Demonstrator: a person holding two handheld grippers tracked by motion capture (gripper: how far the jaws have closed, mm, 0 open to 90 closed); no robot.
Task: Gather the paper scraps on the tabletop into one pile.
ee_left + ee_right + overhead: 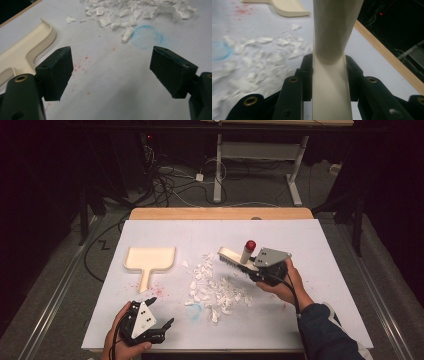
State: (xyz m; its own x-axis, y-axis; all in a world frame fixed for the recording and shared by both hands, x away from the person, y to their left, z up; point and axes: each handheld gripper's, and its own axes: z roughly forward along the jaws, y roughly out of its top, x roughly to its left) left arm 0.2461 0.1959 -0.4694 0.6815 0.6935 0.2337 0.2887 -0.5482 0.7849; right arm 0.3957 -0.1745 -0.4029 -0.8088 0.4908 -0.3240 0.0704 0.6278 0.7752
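We hold brush (235,258) by handle in right gripper (265,270), jaws clamped, bristles toward paper scraps (212,287) lying just left. Dustpan (148,260) farther left, handle toward us, nearest left gripper (150,325), jaws wide, empty.

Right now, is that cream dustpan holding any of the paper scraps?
Empty. The dustpan lies flat with a bare tray; the paper scraps lie beside it on the table.
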